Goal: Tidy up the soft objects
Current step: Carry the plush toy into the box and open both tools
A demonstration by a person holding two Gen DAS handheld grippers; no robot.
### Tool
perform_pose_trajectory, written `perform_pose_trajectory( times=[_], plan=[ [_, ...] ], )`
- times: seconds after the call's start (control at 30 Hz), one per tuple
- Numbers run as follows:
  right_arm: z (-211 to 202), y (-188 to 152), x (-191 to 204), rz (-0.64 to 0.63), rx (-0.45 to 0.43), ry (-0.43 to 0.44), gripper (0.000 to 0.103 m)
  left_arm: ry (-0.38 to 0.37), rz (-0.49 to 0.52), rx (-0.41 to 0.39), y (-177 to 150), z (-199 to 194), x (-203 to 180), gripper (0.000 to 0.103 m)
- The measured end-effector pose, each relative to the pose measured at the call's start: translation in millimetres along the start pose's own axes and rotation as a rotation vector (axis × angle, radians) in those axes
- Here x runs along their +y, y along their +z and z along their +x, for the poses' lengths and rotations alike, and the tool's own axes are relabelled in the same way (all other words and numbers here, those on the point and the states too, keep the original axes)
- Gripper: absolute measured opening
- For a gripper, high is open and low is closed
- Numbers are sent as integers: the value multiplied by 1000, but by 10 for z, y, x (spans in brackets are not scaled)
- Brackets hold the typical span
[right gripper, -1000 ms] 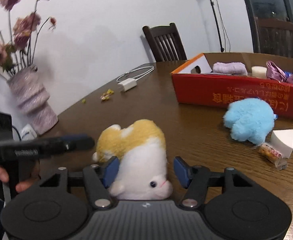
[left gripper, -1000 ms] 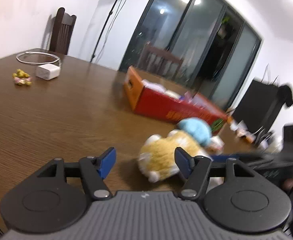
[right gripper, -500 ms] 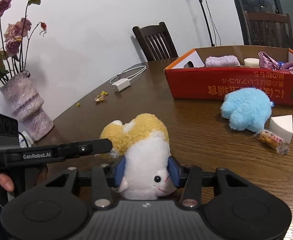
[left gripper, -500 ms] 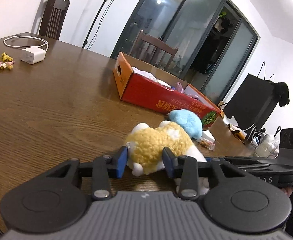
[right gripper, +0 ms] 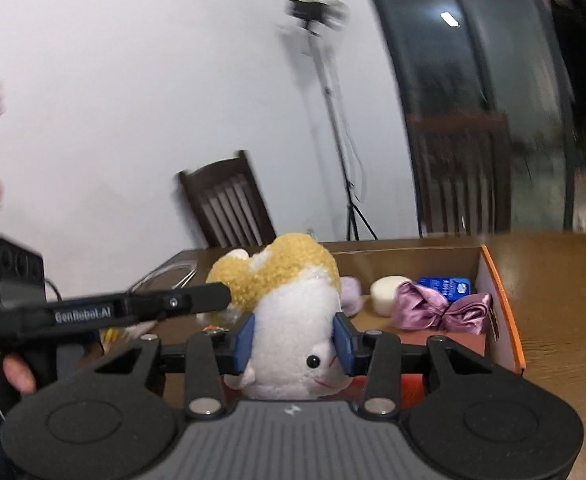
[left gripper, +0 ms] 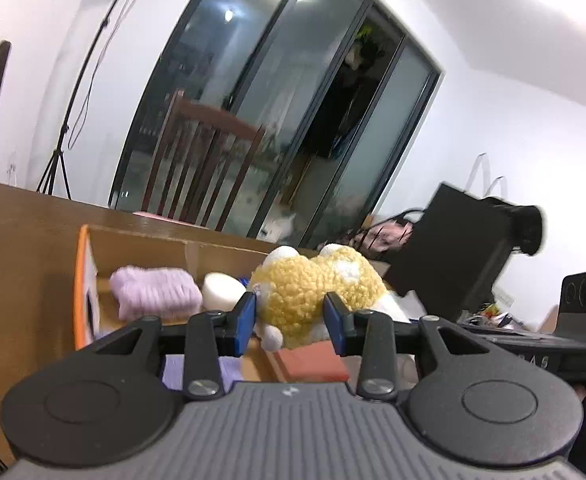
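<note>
**A:** Starting at the left of the right-wrist view, what is that black bar?

**B:** That is the left gripper (right gripper: 223, 298), reaching in from the left edge, its tip buried in the yellow fleece of the plush toy (right gripper: 289, 312). In its own view the blue pads are pressed into that yellow end.

**A:** And the centre?

**B:** The right gripper (right gripper: 293, 340) is clamped on the toy's white head; its jaws are closing a touch more. Two grips probably keep a floppy body from sagging.

**A:** Where is the toy?

**B:** Lifted, hanging over the near wall of the cardboard box (right gripper: 501, 300), lower centre.

**A:** And further right?

**B:** Inside the box lie a white puff (right gripper: 387, 294), a purple satin bow (right gripper: 437, 310) and a blue packet (right gripper: 447, 286). The toy looks headed for the free left part.
</note>
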State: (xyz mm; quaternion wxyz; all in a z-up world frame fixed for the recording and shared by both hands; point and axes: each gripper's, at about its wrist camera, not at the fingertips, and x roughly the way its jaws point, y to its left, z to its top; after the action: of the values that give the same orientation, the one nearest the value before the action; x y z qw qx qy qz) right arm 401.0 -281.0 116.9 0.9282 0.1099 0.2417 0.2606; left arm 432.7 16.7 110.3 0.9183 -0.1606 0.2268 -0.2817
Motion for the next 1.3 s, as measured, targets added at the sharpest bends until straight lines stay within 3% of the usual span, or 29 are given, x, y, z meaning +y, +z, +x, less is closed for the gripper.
perform_pose_trajectory(
  times=[0.13, 0.2, 0.33, 0.4, 0.6, 0.73, 0.97, 1.13, 1.2, 1.3],
  plan=[
    [505, 237, -371, 118, 63, -16, 40, 76, -27, 83, 215, 556, 192, 37],
    [746, 237, -457, 144, 101, -43, 40, 144, -36, 145, 204, 784, 299, 37],
    [1228, 94, -493, 162, 257, -104, 40, 258, -12, 288, 20, 1087, 422, 40],
    [1338, -23, -448, 152, 327, -120, 40, 273, 40, 299, -83, 1119, 396, 46],
    [1319, -95, -383, 125, 338, -132, 44, 264, 71, 290, -210, 1007, 391, 54],
    [1223, -8, -413, 138, 330, -110, 58, 280, 103, 248, -94, 880, 237, 55],
    [604, 348, -152, 9, 207, -128, 60, 369, 141, 90, 246, 236, -149, 58],
    [-37, 619, -103, -36, 48, -128, 81, 465, 208, -87, 277, -396, -500, 82],
    [-303, 650, -62, -76, -55, -152, 89, 477, 220, -134, 238, -596, -596, 89],
    [-515, 637, -18, -113, -138, -194, 95, 520, 235, -178, 170, -765, -691, 96]
  ],
)
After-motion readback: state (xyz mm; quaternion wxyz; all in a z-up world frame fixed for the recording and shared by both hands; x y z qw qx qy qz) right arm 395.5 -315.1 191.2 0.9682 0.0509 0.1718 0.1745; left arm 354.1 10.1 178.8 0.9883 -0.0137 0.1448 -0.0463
